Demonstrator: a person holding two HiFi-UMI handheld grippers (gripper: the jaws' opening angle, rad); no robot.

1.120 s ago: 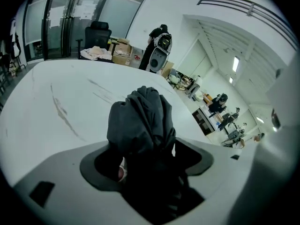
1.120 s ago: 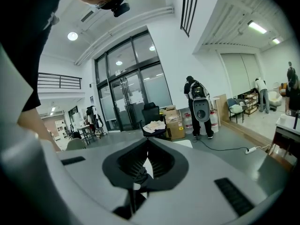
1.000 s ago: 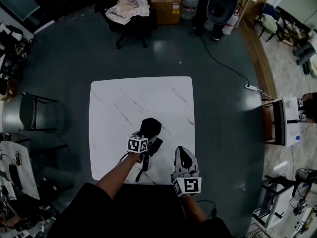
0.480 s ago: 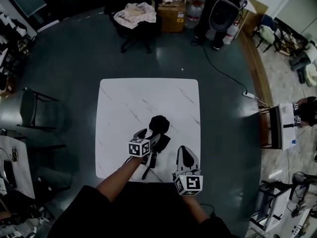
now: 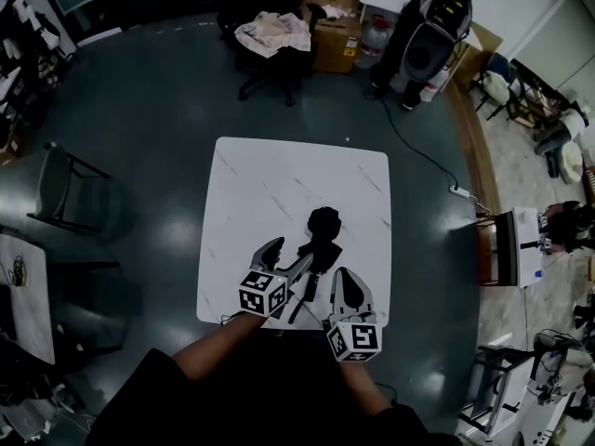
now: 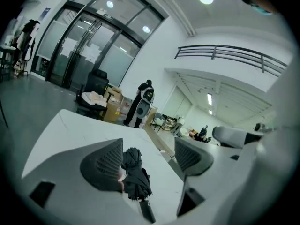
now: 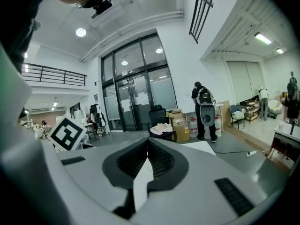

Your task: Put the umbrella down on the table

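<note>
A folded black umbrella lies on the white marble table, its handle pointing at the near edge. My left gripper is open just short of it, one finger on each side of the handle end, not touching. In the left gripper view the umbrella rests on the tabletop between and beyond the spread fingers of the left gripper. My right gripper hovers over the near right edge of the table, shut and empty. The right gripper view shows the right gripper with its jaws pressed together.
A black office chair with a cloth on it and cardboard boxes stand beyond the table. A person stands at the far right. A dark chair is on the left, a cable with a power strip on the right.
The left gripper has let go of the umbrella and drawn back toward the near edge. The umbrella now lies on the table. The right gripper has barely moved.
</note>
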